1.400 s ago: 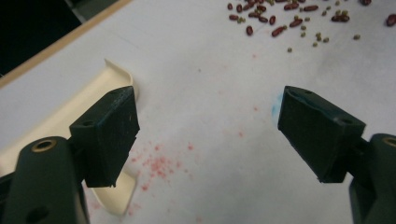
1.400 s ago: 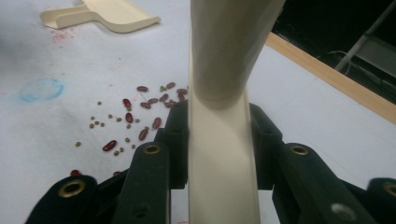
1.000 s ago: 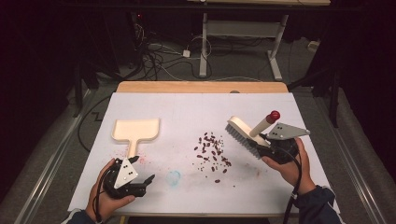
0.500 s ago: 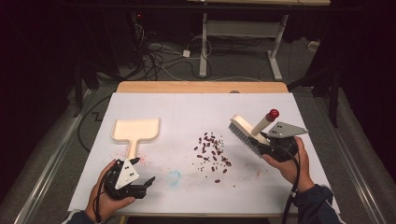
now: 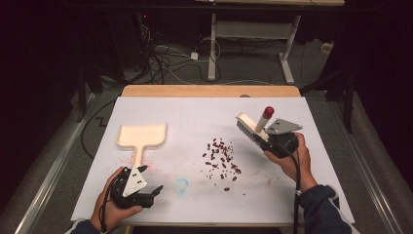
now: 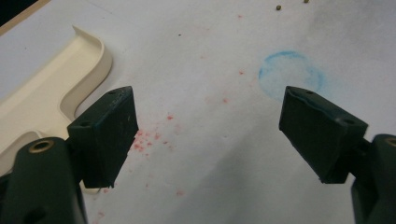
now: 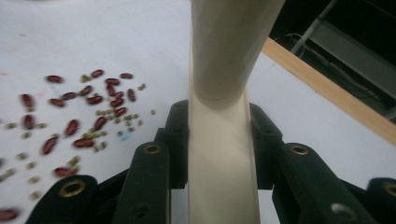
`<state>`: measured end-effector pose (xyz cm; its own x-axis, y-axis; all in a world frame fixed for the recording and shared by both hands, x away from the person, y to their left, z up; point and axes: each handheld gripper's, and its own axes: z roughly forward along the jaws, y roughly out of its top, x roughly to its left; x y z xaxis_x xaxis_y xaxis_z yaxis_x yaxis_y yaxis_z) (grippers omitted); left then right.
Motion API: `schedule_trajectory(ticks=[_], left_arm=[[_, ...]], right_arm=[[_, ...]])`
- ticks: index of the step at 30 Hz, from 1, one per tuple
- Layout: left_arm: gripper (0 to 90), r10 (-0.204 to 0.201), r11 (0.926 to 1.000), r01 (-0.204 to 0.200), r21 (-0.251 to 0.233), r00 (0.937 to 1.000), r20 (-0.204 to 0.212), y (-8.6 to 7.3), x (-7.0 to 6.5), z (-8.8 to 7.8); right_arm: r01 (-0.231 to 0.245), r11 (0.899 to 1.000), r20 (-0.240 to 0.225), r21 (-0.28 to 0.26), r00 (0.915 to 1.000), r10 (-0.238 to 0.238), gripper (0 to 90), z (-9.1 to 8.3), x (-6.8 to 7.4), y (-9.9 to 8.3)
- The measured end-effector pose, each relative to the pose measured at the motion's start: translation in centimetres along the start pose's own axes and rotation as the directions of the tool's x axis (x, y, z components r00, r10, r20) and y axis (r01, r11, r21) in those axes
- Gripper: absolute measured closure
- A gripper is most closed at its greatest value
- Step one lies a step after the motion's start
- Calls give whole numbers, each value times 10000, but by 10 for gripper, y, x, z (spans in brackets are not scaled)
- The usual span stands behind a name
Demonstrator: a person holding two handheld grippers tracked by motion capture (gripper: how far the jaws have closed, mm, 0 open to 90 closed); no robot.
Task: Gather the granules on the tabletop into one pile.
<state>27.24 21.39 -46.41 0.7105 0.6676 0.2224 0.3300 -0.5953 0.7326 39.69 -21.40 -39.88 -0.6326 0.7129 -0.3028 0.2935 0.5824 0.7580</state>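
Cream brush w/ red-tipped handle, tilted, bristles down, just right of scattered red beans mid-sheet. Cream dustpan flat at left, handle toward person.

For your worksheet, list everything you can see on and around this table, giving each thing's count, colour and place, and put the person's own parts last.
Brush: one, cream with a red-tipped handle, right of the beans, clamped in the right gripper.
Beans: a scattered pile, dark red with small greenish ones mixed in, middle of the table.
Dustpan: one, cream, lying flat at the left, handle toward the person.
Table: one, white top with a wooden far edge, red specks and a blue ring stain.
Cables: several, dark and white, on the floor behind.
Desk frame: one, pale, at the back.
Left gripper: one, black, open, near edge.
Right gripper: one, black, shut on the brush.
Hands: two, one on each gripper.
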Motion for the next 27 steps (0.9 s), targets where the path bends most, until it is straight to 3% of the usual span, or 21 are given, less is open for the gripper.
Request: schedule_trajectory(ticks=[4,8,14,18,22,25,27], left_arm=[[186,31,10000,-32,29,10000,64,0,1,2],[186,56,10000,-56,32,9999,147,1,1,3],[186,128,9998,-132,153,9996,260,-1,0,5],[186,202,9997,-206,140,9993,305,1,0,5],[186,308,9993,-316,219,9988,389,1,-1,7],[186,334,9991,-345,230,9985,440,2,-1,8],[186,355,9990,-367,253,9982,474,2,-2,9]], right_arm=[[286,9990,17,347,9996,-287,677,32,4,13],[872,9938,149,686,9960,-884,677,60,10,23],[1283,9897,-117,641,9917,-1278,677,84,29,34],[2018,9765,-509,754,9788,-1983,677,89,48,38],[2562,9657,-897,424,9636,-2517,676,87,62,38],[2613,9652,-1323,104,9571,-2577,675,84,69,34],[2990,9542,-1604,61,9422,-2942,673,81,72,30]])
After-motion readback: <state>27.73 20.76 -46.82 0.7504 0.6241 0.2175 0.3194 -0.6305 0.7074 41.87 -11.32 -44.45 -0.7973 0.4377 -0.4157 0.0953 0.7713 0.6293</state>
